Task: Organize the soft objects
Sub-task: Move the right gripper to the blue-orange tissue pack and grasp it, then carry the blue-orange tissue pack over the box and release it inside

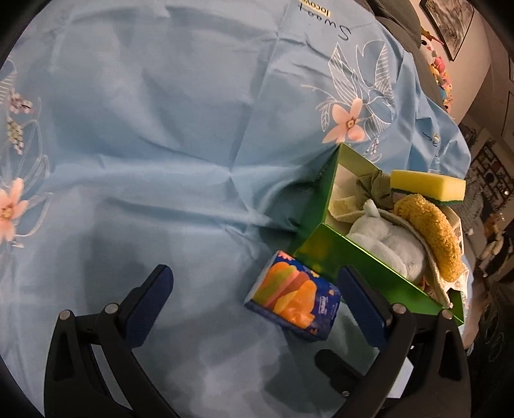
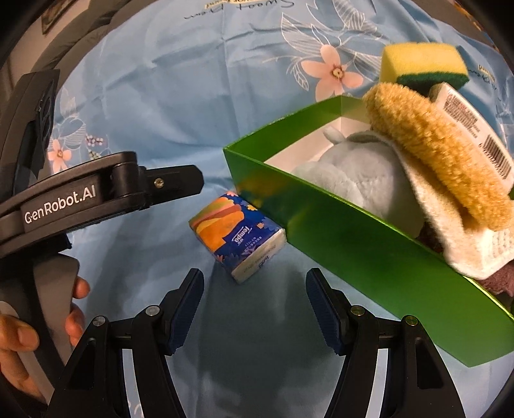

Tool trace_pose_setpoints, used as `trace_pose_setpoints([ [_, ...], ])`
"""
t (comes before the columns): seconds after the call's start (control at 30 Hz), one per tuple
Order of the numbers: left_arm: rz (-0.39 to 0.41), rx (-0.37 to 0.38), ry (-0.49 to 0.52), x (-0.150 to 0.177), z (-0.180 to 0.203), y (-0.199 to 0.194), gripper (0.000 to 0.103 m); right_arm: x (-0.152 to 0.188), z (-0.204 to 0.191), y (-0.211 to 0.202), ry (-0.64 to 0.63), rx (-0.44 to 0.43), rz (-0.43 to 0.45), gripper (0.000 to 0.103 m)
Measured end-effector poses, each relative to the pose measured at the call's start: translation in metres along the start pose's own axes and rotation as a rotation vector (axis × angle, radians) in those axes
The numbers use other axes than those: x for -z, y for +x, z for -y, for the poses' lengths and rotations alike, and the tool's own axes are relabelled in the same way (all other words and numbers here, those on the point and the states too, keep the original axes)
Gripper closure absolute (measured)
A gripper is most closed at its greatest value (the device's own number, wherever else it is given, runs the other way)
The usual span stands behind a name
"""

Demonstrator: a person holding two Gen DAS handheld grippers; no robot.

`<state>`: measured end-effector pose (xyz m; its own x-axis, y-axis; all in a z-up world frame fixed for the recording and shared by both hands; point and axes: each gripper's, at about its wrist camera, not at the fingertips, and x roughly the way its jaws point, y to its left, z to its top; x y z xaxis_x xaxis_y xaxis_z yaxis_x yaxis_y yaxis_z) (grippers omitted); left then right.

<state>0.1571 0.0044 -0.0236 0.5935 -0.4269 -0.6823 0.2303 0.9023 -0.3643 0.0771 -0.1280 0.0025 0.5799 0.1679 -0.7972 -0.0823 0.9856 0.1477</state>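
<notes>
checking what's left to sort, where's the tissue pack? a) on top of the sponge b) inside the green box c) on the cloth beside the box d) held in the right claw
c: the tissue pack lies on the blue cloth just outside the green box, with both claws open and empty.

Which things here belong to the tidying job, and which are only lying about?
Job:
- tissue pack, on the cloth outside the box
- green box
- sponge, on top of the pile
- blue plush, in the box
- brown pad, in the box

Lying about:
- floral cloth
- frame on the wall
</notes>
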Motion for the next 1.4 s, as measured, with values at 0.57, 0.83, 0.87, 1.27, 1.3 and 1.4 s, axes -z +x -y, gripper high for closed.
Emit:
trace_pose_setpoints([
  [0.57, -0.066, 0.11, 0.049, 0.014, 0.007, 0.041, 0.031, -0.008, -0.002, 0.029, -0.006, 0.019, -0.039, 0.036],
  [0.83, -0.071, 0.131, 0.05, 0.02, 0.014, 0.038, 0.044, -0.014, -0.007, 0.037, -0.062, -0.046, -0.051, 0.054],
  [0.87, -0.071, 0.128, 0.049, 0.021, 0.015, 0.036, 0.044, -0.014, -0.008, 0.037, -0.07, -0.048, -0.051, 0.056],
  [1.27, -0.014, 0.016, 0.054, 0.042, 0.021, -0.027, 0.044, -0.001, -0.019, 0.004, -0.107, -0.172, -0.026, 0.059],
  [1.3, 0.0, 0.004, 0.051, 0.043, 0.022, -0.035, 0.044, 0.0, -0.023, -0.003, -0.121, -0.184, -0.013, 0.059],
  [1.4, 0.048, -0.031, 0.071, 0.047, 0.03, -0.058, 0.044, 0.002, -0.034, -0.017, -0.16, -0.213, 0.021, 0.059],
])
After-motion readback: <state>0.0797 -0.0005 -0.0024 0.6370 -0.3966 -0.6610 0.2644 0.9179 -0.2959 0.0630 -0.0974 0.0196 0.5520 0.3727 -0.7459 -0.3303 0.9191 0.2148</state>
